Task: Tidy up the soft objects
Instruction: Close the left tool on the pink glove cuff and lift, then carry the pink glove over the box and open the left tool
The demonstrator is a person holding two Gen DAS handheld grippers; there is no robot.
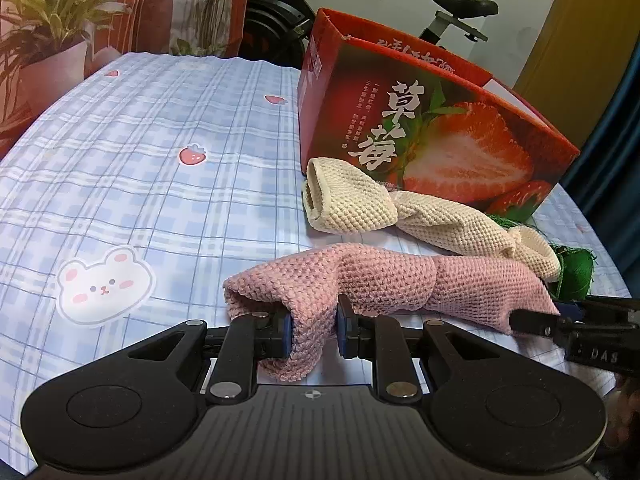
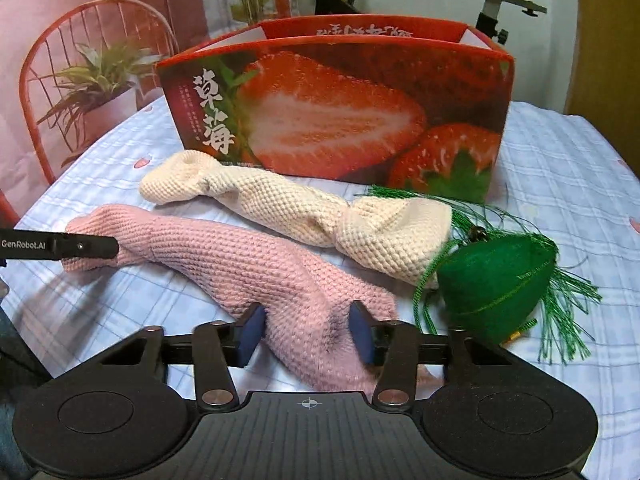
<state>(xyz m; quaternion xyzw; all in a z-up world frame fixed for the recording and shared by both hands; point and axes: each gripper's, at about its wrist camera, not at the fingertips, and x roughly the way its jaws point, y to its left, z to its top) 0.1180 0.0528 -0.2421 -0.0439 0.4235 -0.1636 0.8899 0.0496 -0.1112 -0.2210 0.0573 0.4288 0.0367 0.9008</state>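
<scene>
I had the left gripper [image 1: 313, 330] at one end of the long pink knitted sleeve [image 1: 384, 280], its jaws closed on a fold of the fabric. The right gripper [image 2: 306, 330] was at the other end, its jaws set either side of the pink knit with the blue pads [image 2: 362, 330] touching it only loosely, so I could not tell whether they truly gripped. The sleeve lay stretched across the blue plaid tablecloth with strawberry and bear prints [image 1: 140, 168] on the counter. Just behind it, a cream knitted sleeve [image 2: 296, 216] lay roughly parallel, one end touching a green tasselled thread-wrapped pouch [image 2: 500, 280]. A red cardboard strawberry box [image 2: 340, 112] stood open-topped behind both.
</scene>
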